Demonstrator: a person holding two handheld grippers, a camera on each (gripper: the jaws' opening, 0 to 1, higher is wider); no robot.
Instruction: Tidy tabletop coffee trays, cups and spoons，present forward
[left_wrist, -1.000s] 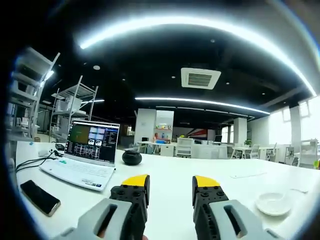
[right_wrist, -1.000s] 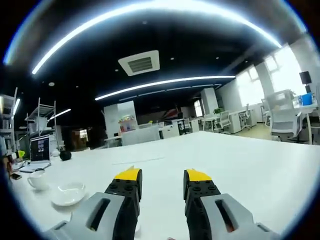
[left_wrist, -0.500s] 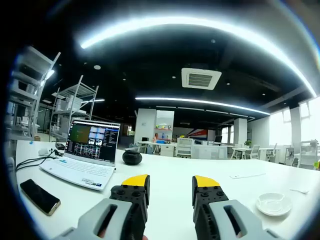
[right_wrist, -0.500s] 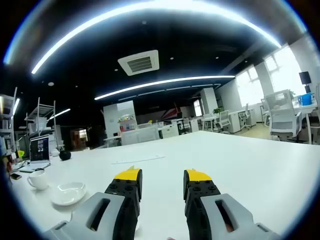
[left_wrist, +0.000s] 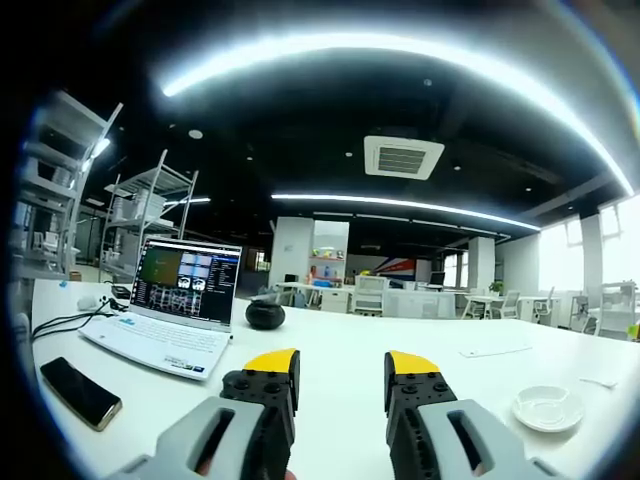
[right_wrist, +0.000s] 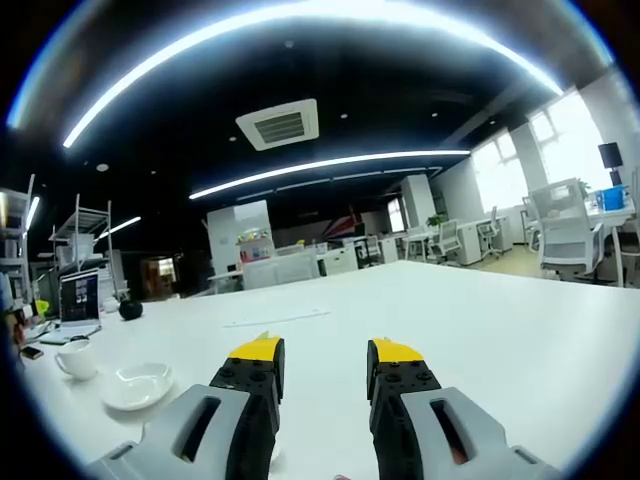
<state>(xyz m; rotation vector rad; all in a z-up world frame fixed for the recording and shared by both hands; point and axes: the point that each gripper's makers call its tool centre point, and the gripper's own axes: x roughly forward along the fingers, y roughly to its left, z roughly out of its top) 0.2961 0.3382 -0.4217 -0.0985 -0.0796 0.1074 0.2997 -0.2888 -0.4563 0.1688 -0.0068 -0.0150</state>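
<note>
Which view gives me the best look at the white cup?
The right gripper view: the cup stands whole beside the saucer, its handle showing. In the left gripper view I can make out the saucer but no cup.

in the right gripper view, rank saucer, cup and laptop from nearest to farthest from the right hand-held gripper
From the right hand-held gripper:
1. Saucer, on the table just left of the jaws.
2. Cup, farther left, beyond the saucer.
3. Laptop, far back at the left table end.
</note>
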